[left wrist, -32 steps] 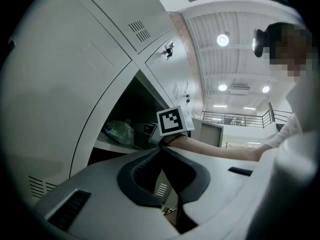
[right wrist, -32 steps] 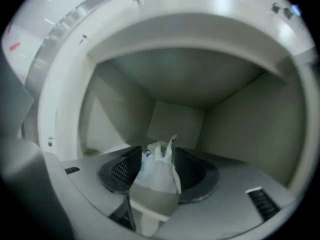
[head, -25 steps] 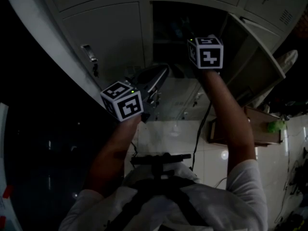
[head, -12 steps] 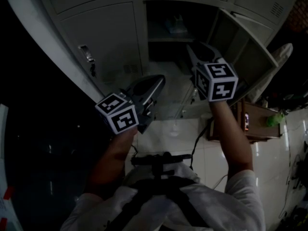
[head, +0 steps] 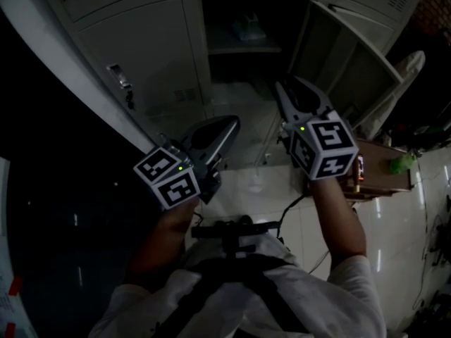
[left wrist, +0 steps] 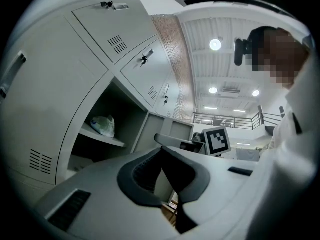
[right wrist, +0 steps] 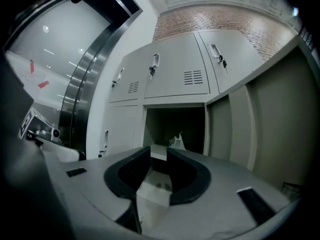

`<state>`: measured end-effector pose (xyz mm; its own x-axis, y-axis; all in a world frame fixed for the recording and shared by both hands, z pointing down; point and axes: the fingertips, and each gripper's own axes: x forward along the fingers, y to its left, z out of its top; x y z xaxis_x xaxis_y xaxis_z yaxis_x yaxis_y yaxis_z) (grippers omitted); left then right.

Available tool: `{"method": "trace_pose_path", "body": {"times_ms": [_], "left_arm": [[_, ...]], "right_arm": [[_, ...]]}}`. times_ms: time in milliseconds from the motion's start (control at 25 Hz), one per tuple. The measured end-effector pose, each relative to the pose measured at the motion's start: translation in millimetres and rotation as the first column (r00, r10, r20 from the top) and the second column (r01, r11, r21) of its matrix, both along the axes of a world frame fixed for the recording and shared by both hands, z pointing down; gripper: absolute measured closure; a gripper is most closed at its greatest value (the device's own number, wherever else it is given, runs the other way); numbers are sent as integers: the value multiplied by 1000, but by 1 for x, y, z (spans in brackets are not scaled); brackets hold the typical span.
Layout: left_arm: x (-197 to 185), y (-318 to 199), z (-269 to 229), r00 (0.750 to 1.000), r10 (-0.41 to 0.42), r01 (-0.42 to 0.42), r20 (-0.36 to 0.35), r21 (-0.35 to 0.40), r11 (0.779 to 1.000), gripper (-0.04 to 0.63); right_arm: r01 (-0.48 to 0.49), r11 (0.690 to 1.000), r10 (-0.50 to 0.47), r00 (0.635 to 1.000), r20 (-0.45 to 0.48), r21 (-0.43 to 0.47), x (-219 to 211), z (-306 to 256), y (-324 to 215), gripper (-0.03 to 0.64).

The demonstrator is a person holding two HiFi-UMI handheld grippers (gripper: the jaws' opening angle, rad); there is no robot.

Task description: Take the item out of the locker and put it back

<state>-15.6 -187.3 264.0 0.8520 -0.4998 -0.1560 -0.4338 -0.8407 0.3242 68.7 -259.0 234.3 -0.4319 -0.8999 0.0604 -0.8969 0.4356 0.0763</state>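
In the head view the open locker [head: 197, 48] sits at the top centre of the frame. Its door [head: 352, 69] is swung out toward the upper right, and closed lockers [head: 141, 55] fill the upper left. The item [head: 248, 28] lies on the shelf [head: 243, 48] inside the open compartment. In the dim light it looks like a crumpled pale plastic bag, though its contents cannot be made out. The left gripper view has the item [left wrist: 103, 126] at mid left on the shelf [left wrist: 102, 137]. The right gripper view has the item [right wrist: 176, 142] at the centre, just above the jaw tips and well behind them. In the head view both tools sit below the locker, apart from it. The left gripper [head: 229, 122] is left of centre, and its own view shows the left gripper [left wrist: 161, 149] with jaws pressed together tip to tip and nothing between them. The right gripper [head: 290, 86] is right of centre, aimed at the opening. Its jaws have just been closing. In its own view the right gripper [right wrist: 158, 149] has a narrow gap between the jaws. Nothing is held there, and only the distant shelf [right wrist: 159, 153] shows through. A glossy tiled floor [head: 246, 189] and a wooden cabinet [head: 384, 182] lie in the lower half of the head view.
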Motion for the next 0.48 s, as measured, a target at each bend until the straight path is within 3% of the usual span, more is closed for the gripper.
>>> {"method": "trace_pose_path", "body": {"times_ms": [480], "left_arm": [[-14,28,25,1000,-19,18,-25,-65,998,598]], "right_arm": [[-1,999,4,999,40,-52,8,30,49,524]]}}
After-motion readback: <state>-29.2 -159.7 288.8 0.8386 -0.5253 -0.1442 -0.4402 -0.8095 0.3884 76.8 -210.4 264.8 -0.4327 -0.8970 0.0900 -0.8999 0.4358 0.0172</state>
